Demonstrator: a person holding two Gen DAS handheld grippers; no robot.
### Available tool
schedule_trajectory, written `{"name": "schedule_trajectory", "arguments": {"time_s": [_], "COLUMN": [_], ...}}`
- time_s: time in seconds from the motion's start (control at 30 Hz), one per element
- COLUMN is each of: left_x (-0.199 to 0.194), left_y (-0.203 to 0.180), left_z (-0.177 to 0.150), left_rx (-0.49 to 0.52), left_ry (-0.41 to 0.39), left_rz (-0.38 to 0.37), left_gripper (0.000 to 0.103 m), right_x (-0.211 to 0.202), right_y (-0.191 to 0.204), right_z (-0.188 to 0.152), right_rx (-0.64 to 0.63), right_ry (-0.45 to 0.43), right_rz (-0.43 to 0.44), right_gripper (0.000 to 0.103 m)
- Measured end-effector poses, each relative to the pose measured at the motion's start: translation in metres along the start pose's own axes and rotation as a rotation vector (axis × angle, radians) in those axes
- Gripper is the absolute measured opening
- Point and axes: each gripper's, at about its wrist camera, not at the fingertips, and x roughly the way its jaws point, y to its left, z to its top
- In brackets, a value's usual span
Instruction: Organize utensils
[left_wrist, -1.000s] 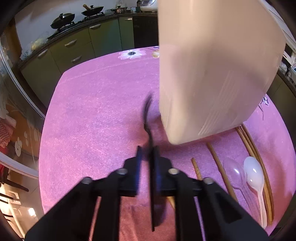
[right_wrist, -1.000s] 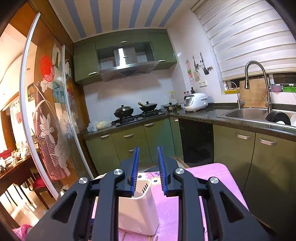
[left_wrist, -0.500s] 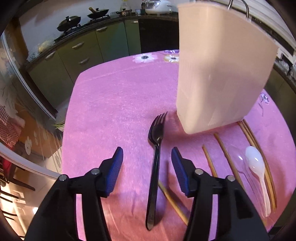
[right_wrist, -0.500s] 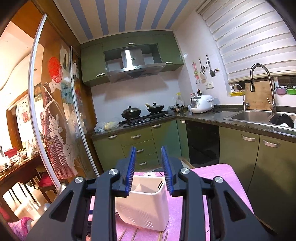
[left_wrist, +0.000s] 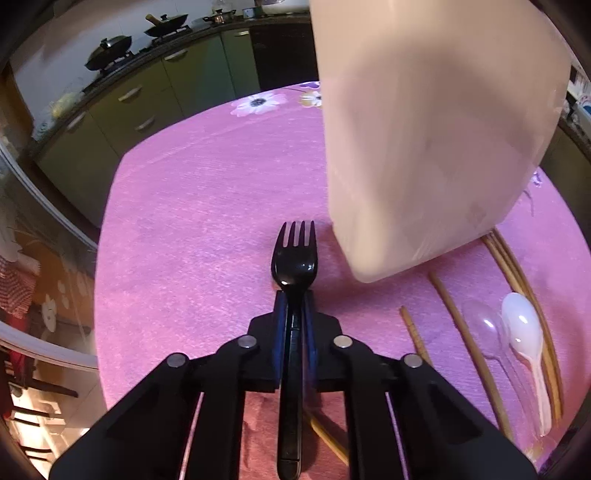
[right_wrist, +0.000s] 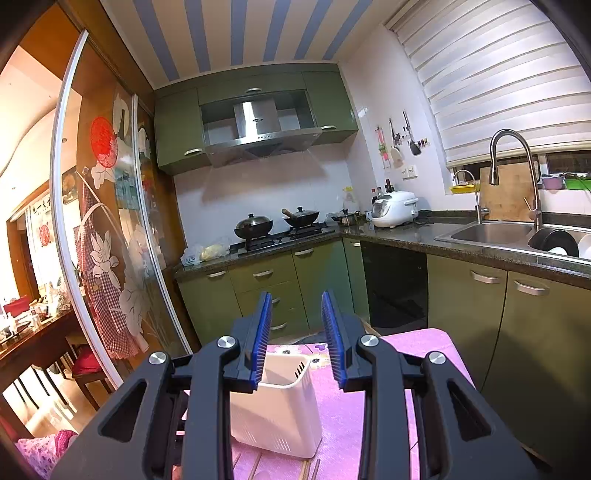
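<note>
**Left gripper clamped on the black fork beside the holder**

The worktop (left_wrist: 192, 229) is covered with a pink cloth printed with flowers at its far edge. A white utensil holder (left_wrist: 424, 140) stands on it, filling the upper right of the left wrist view; in the right wrist view the same holder (right_wrist: 277, 413) sits low between the gripper arms, its open top showing.

Wooden chopsticks (left_wrist: 458, 317) lie on the cloth to the right of the holder's base, with a white spoon (left_wrist: 521, 328) and a clear spoon (left_wrist: 484, 325) side by side among them.

The left gripper (left_wrist: 293, 295) is clenched on the neck of a black fork (left_wrist: 294, 258), tines pointing away, just beside the holder's near corner.

The right gripper (right_wrist: 295, 325) is parted and empty, above the holder
</note>
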Motion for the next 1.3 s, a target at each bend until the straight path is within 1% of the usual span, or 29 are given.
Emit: {"name": "schedule_trajectory", "arguments": {"time_s": [0.23, 0.37, 0.57, 0.7, 0.83, 0.9, 1.0, 1.07, 1.13, 1.27, 1.3], "left_x": [-0.016, -0.035, -0.091, -0.119, -0.15, -0.171, -0.2, -0.218, -0.228, -0.23, -0.226], "left_y": [0.011, 0.019, 0.017, 0.01, 0.0, -0.006, -0.013, -0.019, -0.025, -0.036, -0.036], "left_z": [-0.008, -0.016, -0.023, -0.027, -0.034, -0.033, -0.019, -0.002, 0.016, 0.055, 0.067], "left_rx": [-0.028, -0.052, -0.063, -0.06, -0.065, -0.056, -0.04, -0.033, -0.024, -0.046, -0.061], "left_ry": [-0.064, -0.108, -0.212, -0.252, -0.299, -0.337, -0.404, -0.464, -0.529, -0.628, -0.658], "left_rz": [-0.019, -0.016, -0.014, -0.018, -0.044, -0.069, -0.105, -0.123, -0.125, -0.122, -0.108], "left_gripper": [0.009, 0.009, 0.009, 0.009, 0.009, 0.009, 0.009, 0.009, 0.009, 0.009, 0.009], "right_x": [-0.001, -0.003, -0.007, -0.018, -0.032, -0.038, -0.047, -0.05, -0.053, -0.057, -0.057], "right_y": [0.003, 0.006, 0.007, 0.007, 0.004, 0.003, 0.001, -0.001, -0.005, -0.012, -0.015], "right_z": [0.002, 0.004, 0.007, 0.008, 0.011, 0.013, 0.015, 0.013, 0.013, 0.011, 0.011], "right_rx": [-0.003, -0.013, -0.014, -0.009, -0.011, -0.01, -0.007, -0.002, 0.0, 0.01, 0.015], "right_ry": [-0.006, -0.009, -0.02, -0.035, -0.052, -0.061, -0.076, -0.08, -0.081, -0.081, -0.082], "right_rz": [0.006, 0.014, 0.032, 0.046, 0.047, 0.045, 0.039, 0.037, 0.033, 0.022, 0.017], "right_gripper": [0.029, 0.029, 0.029, 0.029, 0.029, 0.029, 0.029, 0.029, 0.029, 0.029, 0.029]}}
